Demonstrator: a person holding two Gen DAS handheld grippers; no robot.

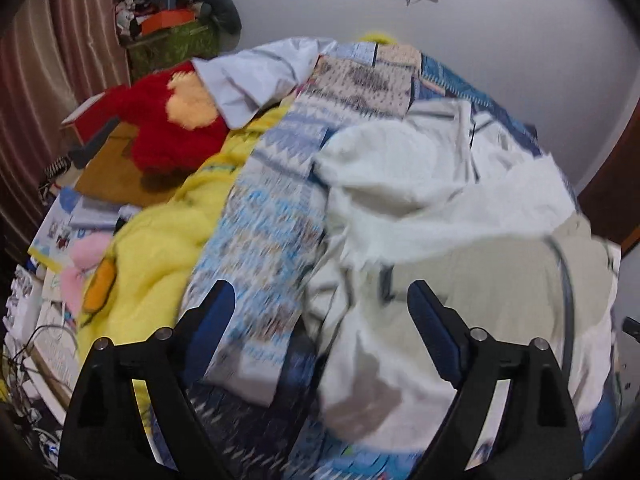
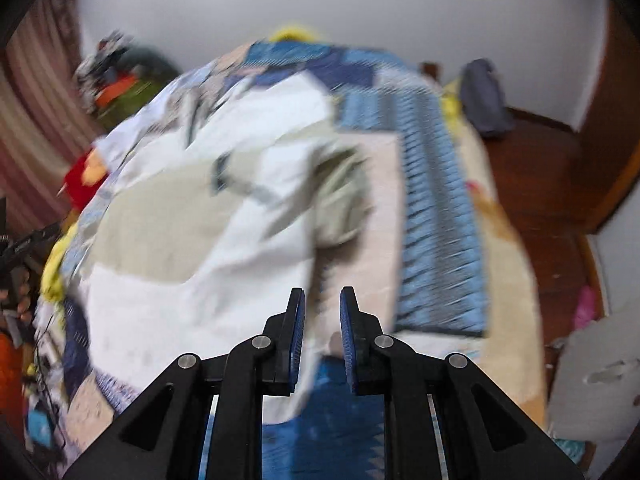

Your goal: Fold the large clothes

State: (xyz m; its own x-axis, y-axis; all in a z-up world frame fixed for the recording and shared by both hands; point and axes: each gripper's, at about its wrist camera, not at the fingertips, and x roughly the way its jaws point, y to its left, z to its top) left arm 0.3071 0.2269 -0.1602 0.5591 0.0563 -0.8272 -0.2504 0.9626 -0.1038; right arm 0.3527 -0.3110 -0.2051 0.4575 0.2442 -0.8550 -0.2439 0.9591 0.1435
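Note:
A large white and beige garment [image 1: 432, 208] lies crumpled on the blue patterned bedspread [image 1: 272, 216]. My left gripper [image 1: 320, 300] is open wide and empty, above the garment's near left edge. In the right wrist view the same garment [image 2: 208, 216] spreads across the bed. My right gripper [image 2: 322, 300] has its jaws close together with a small gap, and a hem of the white cloth hangs between the pads [image 2: 298, 344]. Both views are blurred by motion.
A red plush toy [image 1: 168, 120], a yellow blanket [image 1: 168, 232] and a white shirt [image 1: 256, 76] lie at the bed's left. Clutter and cables crowd the left floor [image 1: 36, 320]. A brown wooden floor [image 2: 552, 168] and a grey cushion [image 2: 596, 392] are to the right.

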